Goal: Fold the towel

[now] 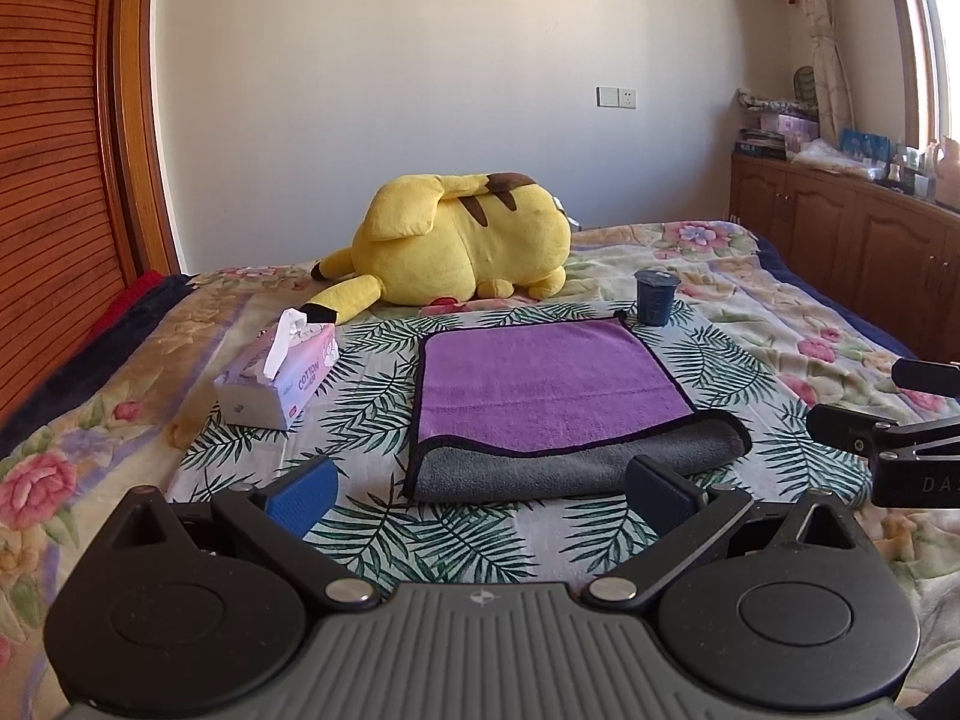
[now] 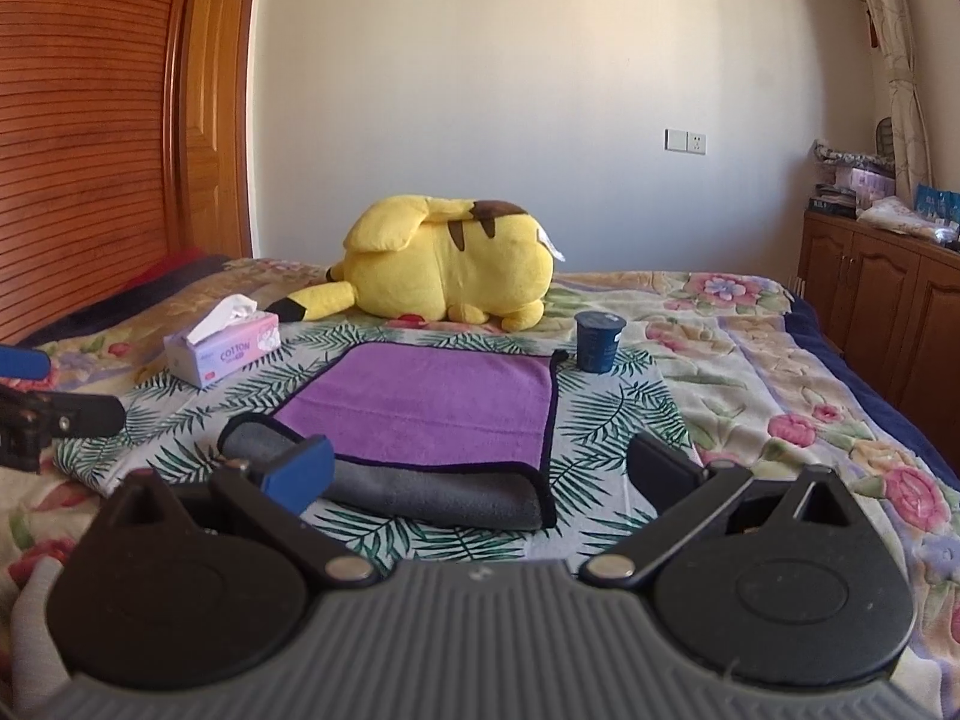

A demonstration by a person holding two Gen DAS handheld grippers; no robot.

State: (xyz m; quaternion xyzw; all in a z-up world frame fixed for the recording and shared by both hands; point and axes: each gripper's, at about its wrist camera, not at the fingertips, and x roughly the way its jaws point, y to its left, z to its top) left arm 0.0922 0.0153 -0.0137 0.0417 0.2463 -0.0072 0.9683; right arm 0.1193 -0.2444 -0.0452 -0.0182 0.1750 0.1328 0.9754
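Observation:
A towel [image 1: 540, 384], purple on top and grey underneath with a dark hem, lies on a leaf-print cloth [image 1: 372, 396] on the bed. Its near edge is folded into a grey roll. It also shows in the right wrist view [image 2: 432, 402]. My left gripper [image 1: 480, 495] is open and empty, just in front of the towel's near edge. My right gripper [image 2: 480, 474] is open and empty, its jaws spanning the towel's near right corner from in front. The right gripper's fingers [image 1: 864, 429] show at the right edge of the left wrist view.
A yellow plush toy [image 1: 468, 240] lies behind the towel. A tissue box [image 1: 279, 375] stands to its left, a dark cup [image 1: 657, 297] at its far right corner. Wooden cabinets [image 1: 852, 240] line the right wall; a slatted wooden door [image 1: 54, 180] is on the left.

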